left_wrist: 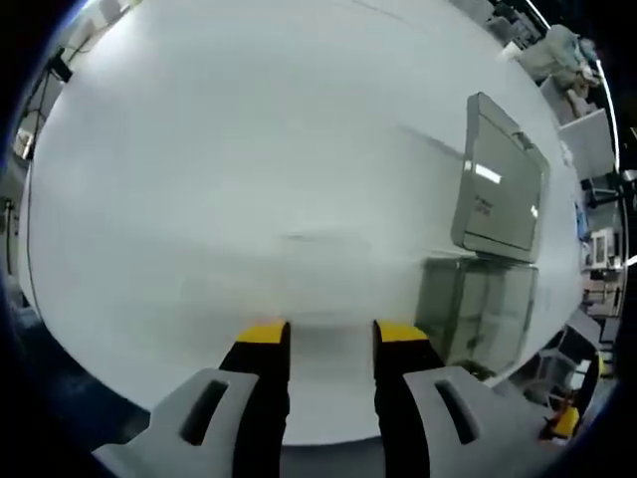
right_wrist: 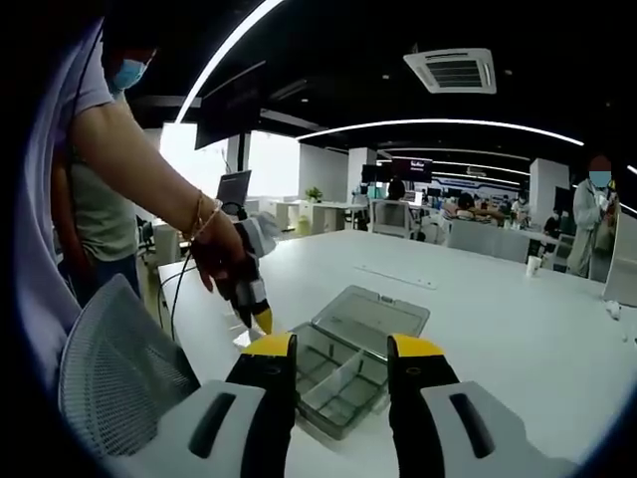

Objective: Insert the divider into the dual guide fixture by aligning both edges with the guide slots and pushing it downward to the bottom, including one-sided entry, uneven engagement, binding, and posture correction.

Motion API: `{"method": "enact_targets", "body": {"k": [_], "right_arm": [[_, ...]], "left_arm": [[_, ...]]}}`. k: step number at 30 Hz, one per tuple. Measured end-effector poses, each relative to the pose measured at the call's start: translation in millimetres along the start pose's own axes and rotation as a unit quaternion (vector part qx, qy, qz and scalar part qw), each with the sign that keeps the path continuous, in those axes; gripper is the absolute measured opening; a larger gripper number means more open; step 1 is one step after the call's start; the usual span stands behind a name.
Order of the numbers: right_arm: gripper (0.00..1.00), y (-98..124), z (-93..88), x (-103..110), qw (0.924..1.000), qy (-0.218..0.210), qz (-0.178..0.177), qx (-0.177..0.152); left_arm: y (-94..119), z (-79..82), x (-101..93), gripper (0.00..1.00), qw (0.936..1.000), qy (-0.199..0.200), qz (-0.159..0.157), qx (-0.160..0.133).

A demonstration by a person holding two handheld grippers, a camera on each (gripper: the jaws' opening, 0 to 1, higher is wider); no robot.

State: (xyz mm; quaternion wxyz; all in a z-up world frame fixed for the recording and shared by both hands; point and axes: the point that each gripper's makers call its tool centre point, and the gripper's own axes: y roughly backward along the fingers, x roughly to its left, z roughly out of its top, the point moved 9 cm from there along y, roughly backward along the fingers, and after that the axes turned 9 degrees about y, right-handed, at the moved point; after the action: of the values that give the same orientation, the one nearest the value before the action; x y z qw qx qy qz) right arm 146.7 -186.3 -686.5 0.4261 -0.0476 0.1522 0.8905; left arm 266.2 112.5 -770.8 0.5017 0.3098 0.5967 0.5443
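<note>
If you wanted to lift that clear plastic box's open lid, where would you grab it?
Probably the far free edge of the clear hinged lid, coming from beyond the clear plastic compartment box. The lid lies flat on the white table with its hinge against the box, so only its outer edges are free.

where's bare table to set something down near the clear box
Bare white table runs from the left gripper to the clear box and its open lid. In the right gripper view, it's crowded where the person's hand hovers by the box.
</note>
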Motion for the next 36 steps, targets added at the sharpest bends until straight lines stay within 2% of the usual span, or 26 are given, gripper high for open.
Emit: {"method": "enact_targets", "body": {"k": [8,12,16,25,31,36], "right_arm": [[0.36,-2.1,0.2,1.2,1.0,0.002,0.004,0.003],[0.41,-3.7,0.2,1.5,1.0,-0.003,0.008,0.003],[0.42,-4.9,-0.6,2.2,0.9999,-0.001,0.01,0.009],[0.45,-7.1,-1.6,4.9,0.9997,0.004,0.014,0.019],[0.44,-8.5,-2.3,5.4,0.9995,0.007,0.016,0.025],[0.43,-9.1,-2.6,5.7,0.9994,0.009,0.017,0.027]], "left_arm": [[10.4,9.0,4.8,0.3,0.9983,0.023,-0.048,-0.022],[17.1,11.5,5.6,0.3,0.9952,0.038,-0.084,-0.034],[25.5,11.6,4.8,0.3,0.9911,0.047,-0.117,-0.043],[41.8,14.1,7.7,0.3,0.9757,0.079,-0.192,-0.069],[52.6,4.9,5.7,0.3,0.9674,0.087,-0.224,-0.079],[61.9,-2.8,-1.4,0.3,0.9581,0.087,-0.259,-0.085]]}}
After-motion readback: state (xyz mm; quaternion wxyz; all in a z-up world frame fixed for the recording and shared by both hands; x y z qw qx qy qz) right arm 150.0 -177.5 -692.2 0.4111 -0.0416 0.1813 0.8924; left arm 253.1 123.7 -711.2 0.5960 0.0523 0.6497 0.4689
